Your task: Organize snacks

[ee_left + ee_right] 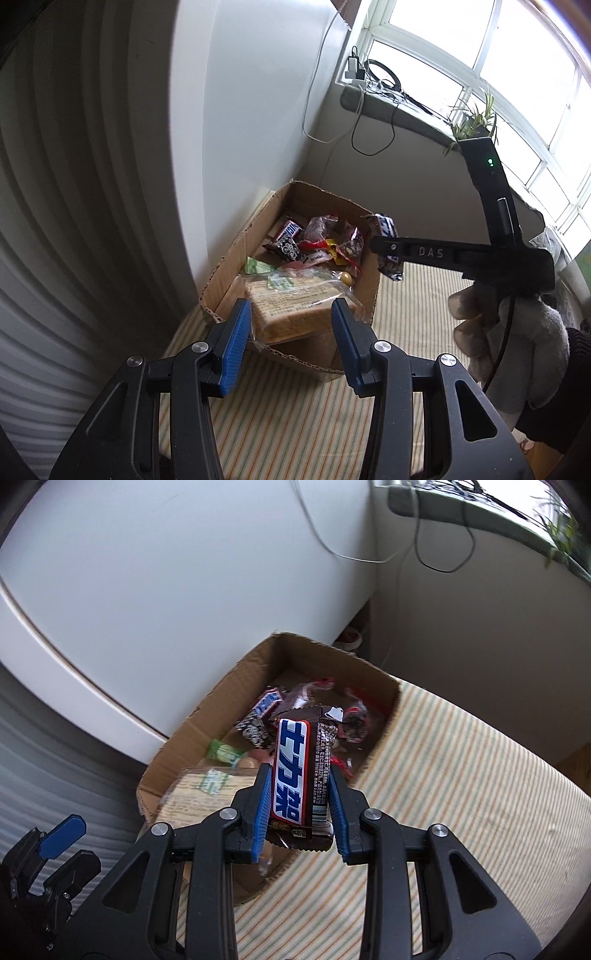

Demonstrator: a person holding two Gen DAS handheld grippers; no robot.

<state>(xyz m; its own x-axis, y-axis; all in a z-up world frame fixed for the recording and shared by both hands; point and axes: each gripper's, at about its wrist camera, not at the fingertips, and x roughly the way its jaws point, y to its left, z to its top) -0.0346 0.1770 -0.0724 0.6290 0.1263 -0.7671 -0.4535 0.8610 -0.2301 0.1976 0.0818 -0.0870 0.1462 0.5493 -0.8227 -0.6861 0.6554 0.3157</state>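
The right claw (300,808) is clamped on a brown chocolate bar in a wrapper with a blue-and-white label (295,775), gripping its lower half so the bar stands upright at frame centre, above the near right edge of an open brown cardboard box (218,698). The hold suggests a drop into the box is next. Inside lie mixed wrapped sweets (317,240) toward the far end and a clear-bagged loaf of sliced bread (295,306) at the near end. The left claw (291,332), fingers wide apart and holding nothing, hovers low in its frame over the bread. The box rests on a green-and-cream striped cloth surface (461,775), against a white panel (166,572) at upper left.
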